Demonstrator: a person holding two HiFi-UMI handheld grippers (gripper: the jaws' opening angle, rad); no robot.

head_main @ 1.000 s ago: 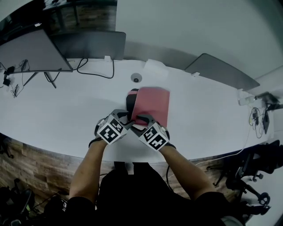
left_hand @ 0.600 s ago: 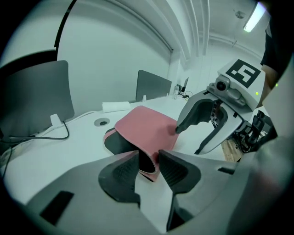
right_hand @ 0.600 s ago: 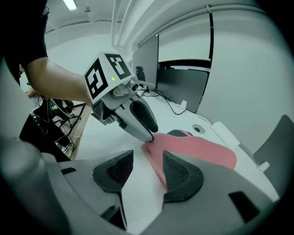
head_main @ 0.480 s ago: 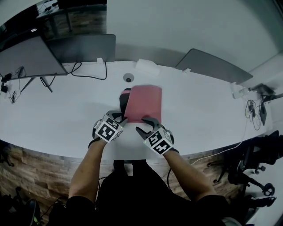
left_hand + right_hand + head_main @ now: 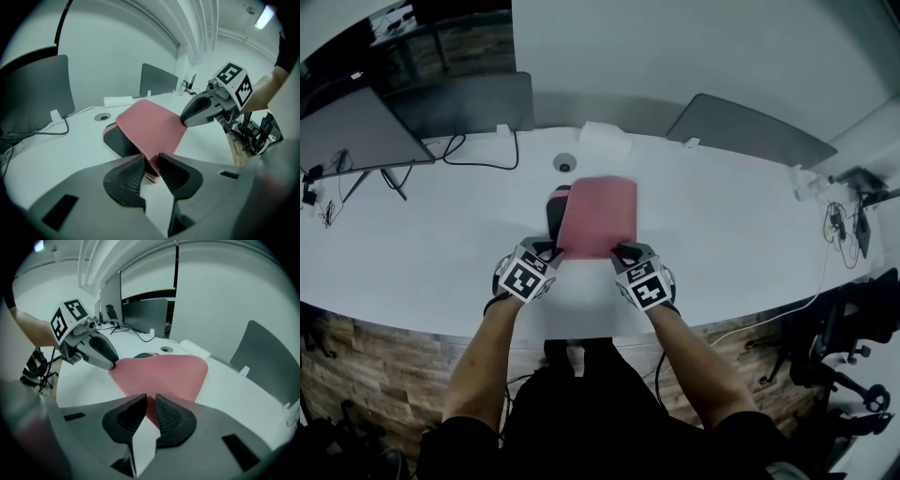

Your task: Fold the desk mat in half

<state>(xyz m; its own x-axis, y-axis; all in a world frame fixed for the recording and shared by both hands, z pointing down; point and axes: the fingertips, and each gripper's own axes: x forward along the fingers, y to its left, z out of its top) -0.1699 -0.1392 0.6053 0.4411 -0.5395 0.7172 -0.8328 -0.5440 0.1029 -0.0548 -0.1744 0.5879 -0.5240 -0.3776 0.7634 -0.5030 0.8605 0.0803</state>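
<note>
Room: a pale wall (image 5: 703, 47) fills 12 o'clock in the head view. A wood-look floor (image 5: 361, 352) shows at 7 o'clock, below the near edge of the surface.
Surface: a long white surface (image 5: 412, 248) curves across the head view from 9 to 3 o'clock. The person is at its 6 o'clock edge.
Screens: a dark monitor (image 5: 352, 131) is at 10 o'clock, a second screen (image 5: 469, 101) at 11 o'clock and a grey panel (image 5: 759, 136) at 1 o'clock. All three are along the far edge.
Chair: a black office chair (image 5: 839, 352) is on the floor at 4 o'clock, off the surface.
Forearms: bare forearms (image 5: 487, 352) reach up from 6 o'clock, one to each tool.
Desk mat: the pink desk mat (image 5: 598, 216) lies near the middle of the surface, at 12 o'clock from both tools. A dark layer lies flat on the surface along its 9 o'clock side. In the left gripper view the pink sheet arches up over that layer.
Left tool: the left tool (image 5: 151, 163) is at the mat's 7 o'clock corner. Its jaws have just been closing and are clenched on that corner.
Right tool: the right tool (image 5: 150, 401) is at the mat's 5 o'clock corner. Its jaws have just been closing and are nearly together, pinching the pink near edge.
Tools together: they sit side by side but apart, with the mat's near edge spanning between them.
Box: a white box (image 5: 605, 141) is at the mat's 12 o'clock, by the far edge.
Cable: a black cable (image 5: 478, 161) loops at 10 o'clock from the mat.
Grommet: a round grommet (image 5: 564, 162) sits at the mat's 11 o'clock, just beyond it.
</note>
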